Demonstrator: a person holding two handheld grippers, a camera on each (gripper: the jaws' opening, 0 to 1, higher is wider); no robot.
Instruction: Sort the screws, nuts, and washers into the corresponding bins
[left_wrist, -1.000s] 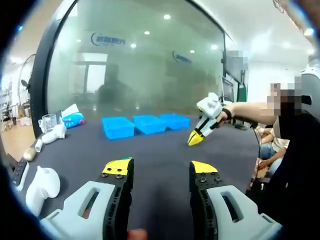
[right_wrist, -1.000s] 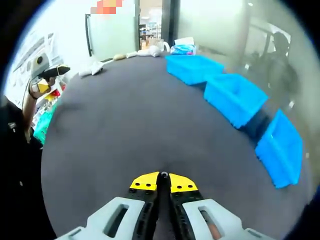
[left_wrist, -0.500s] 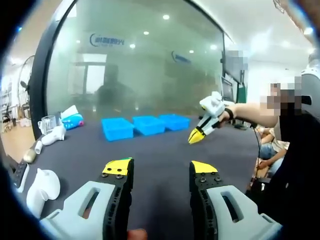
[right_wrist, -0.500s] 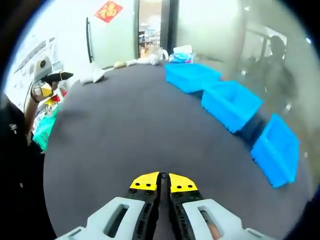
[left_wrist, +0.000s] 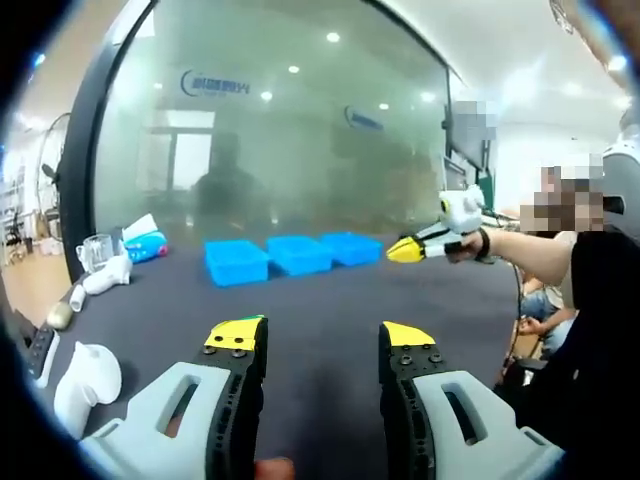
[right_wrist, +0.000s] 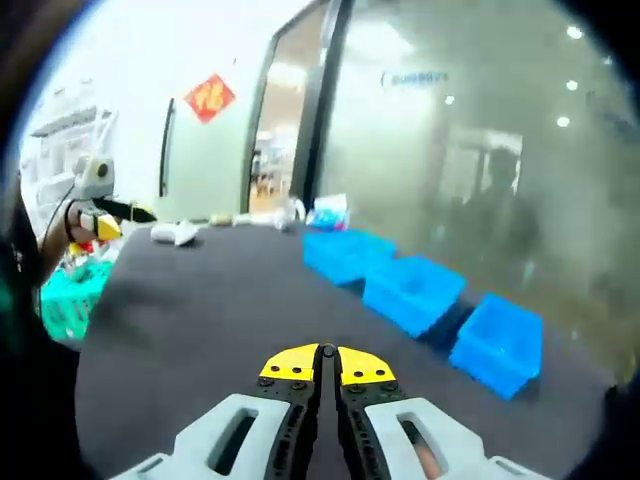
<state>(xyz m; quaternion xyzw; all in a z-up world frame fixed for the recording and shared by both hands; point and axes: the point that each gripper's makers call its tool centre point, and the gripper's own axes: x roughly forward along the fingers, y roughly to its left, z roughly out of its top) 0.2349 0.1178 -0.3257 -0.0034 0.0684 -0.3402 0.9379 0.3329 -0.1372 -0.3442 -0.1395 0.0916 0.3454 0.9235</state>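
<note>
Three blue bins stand in a row at the far side of the dark table; in the right gripper view the same bins run along the right. My left gripper hovers over the near table, jaws open and empty. My right gripper has its yellow-tipped jaws pressed together with nothing between them. That right gripper also appears at the right of the left gripper view, held level above the table in a person's hand. I see no screws, nuts or washers on the table.
White objects and a tissue pack lie along the table's left edge, with a clear cup. A glass wall rises behind the bins. A person's arm reaches in from the right. The other gripper shows far left.
The right gripper has lifted and swung from pointing down at the table to level, so its view now looks across the table at the glass wall. The left gripper has stayed put.
</note>
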